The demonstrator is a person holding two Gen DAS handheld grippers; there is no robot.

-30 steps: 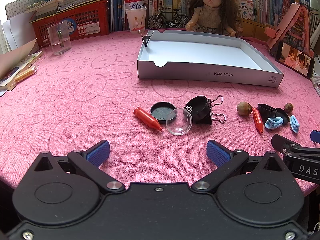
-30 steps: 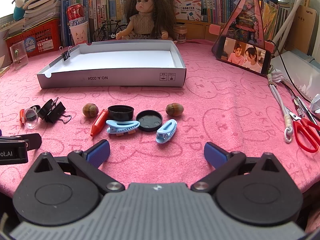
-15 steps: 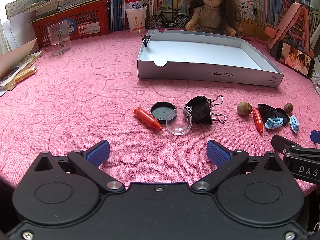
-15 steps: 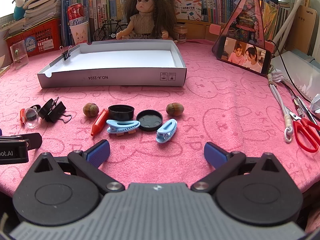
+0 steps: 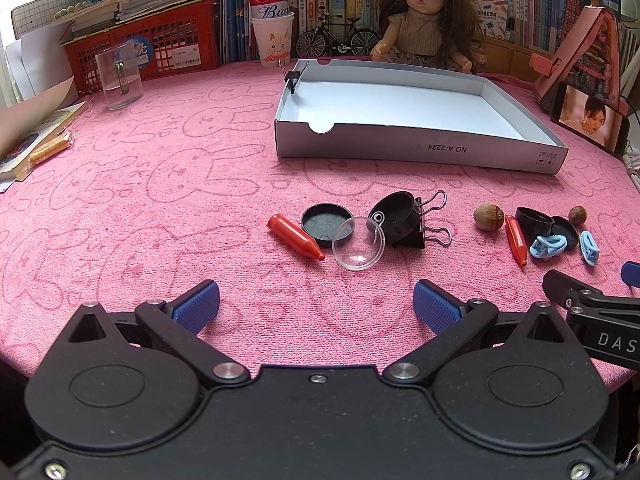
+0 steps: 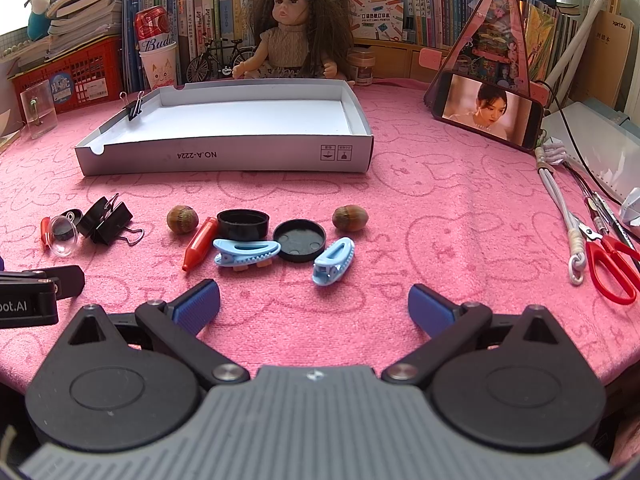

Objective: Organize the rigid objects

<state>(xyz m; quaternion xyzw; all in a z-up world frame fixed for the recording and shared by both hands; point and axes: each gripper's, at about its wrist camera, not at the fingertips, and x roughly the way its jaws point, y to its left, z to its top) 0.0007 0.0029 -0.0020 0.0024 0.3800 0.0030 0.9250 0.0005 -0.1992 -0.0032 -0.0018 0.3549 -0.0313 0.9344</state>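
Small items lie on the pink cloth in front of an empty white box lid. In the left wrist view: a red crayon, a black lid, a clear dome, a black binder clip. In the right wrist view: two nuts, a red crayon, a black ring, a black lid, two blue hair clips. My left gripper is open and empty, short of the dome. My right gripper is open and empty, short of the clips.
A doll, books, a red basket, a can on a paper cup and a glass line the back. A phone on a pink stand, cables and red scissors lie to the right.
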